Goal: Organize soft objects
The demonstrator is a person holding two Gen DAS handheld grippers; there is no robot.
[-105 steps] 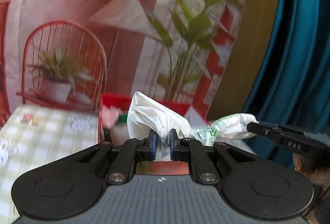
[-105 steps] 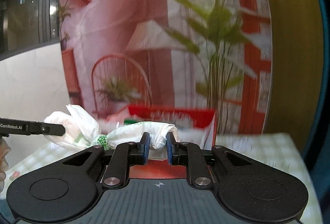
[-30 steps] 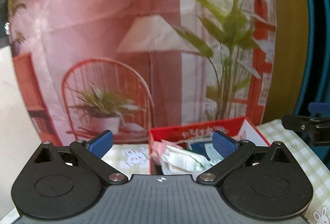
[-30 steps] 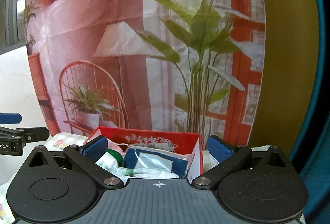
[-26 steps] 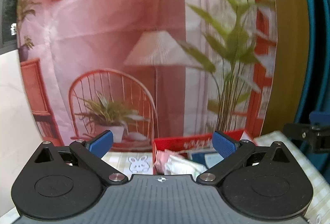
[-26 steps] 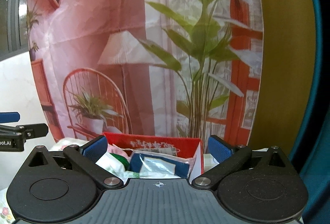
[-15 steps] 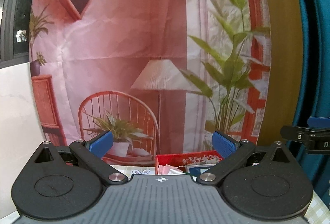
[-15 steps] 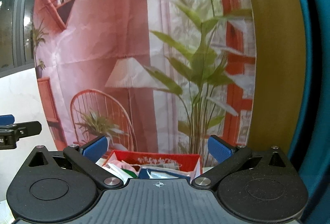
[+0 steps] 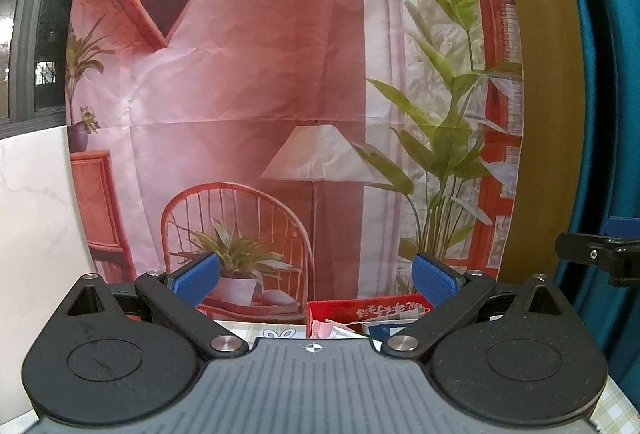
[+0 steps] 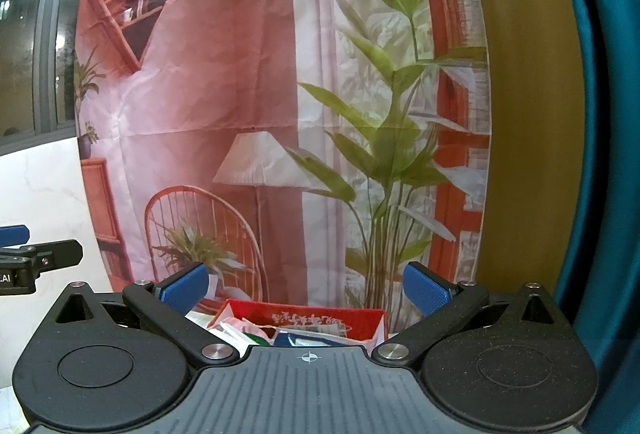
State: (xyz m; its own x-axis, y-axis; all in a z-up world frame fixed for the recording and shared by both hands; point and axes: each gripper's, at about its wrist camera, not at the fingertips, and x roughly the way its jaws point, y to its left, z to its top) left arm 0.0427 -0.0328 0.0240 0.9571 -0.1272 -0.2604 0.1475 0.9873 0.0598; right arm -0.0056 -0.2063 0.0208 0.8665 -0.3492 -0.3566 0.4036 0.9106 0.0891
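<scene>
Soft packets [image 10: 280, 334] crumpled, piled in red box [image 10: 304, 316].

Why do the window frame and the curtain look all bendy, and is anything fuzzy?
Left wrist view: the fisheye lens bows the window frame and the blue curtain at the edges; the picture is sharp, with evenly lit colours. Right wrist view: same bending on the window frame, small light reflections in the glass, and the red box looks clear, not fuzzy.
</scene>
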